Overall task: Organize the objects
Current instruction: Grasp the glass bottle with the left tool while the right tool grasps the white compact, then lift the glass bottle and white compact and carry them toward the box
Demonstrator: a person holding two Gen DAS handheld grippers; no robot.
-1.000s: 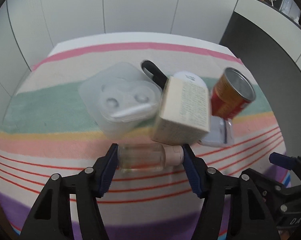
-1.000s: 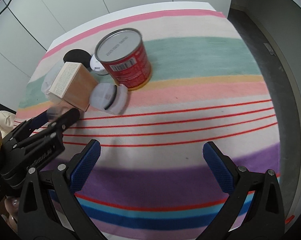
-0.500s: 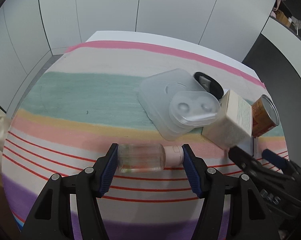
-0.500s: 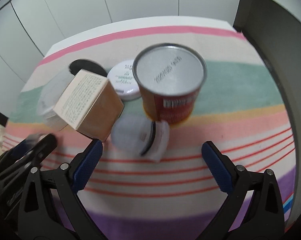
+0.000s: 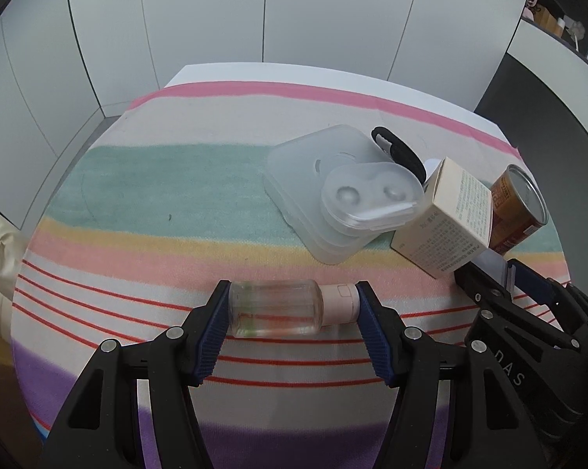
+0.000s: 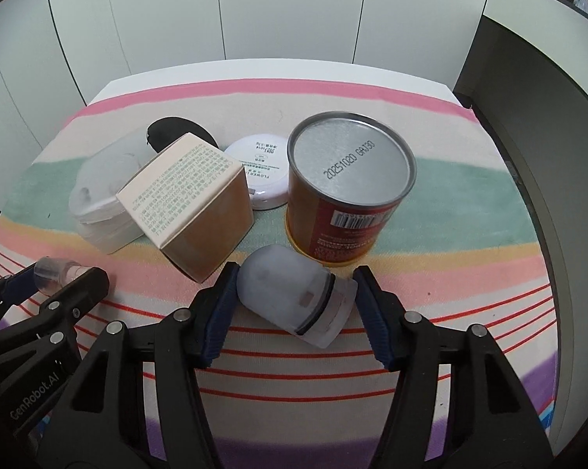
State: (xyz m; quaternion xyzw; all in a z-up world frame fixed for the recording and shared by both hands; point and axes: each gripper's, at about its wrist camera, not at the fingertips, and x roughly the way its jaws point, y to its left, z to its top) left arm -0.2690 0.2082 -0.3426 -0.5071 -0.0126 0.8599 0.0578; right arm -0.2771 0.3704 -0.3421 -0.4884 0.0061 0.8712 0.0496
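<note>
Striped cloth (image 6: 469, 179), spread over the table. Red tin can (image 6: 348, 191), upright, foil lid stamped with a date, set just behind the right gripper (image 6: 295, 305). Beige printed carton (image 6: 186, 203), tilted, leaned on a stack of clear plastic trays (image 5: 333, 191). White round compact (image 6: 264, 172) and a black item (image 6: 176, 133), partly hidden behind the carton. Frosted white container with a dark band (image 6: 294, 297), laid on its side between the right fingers, which are spread beside it. Clear glass bottle with pink cap (image 5: 290, 308), held horizontally, clamped end to end by the left gripper (image 5: 292, 328) above the red stripes at the near left.
</note>
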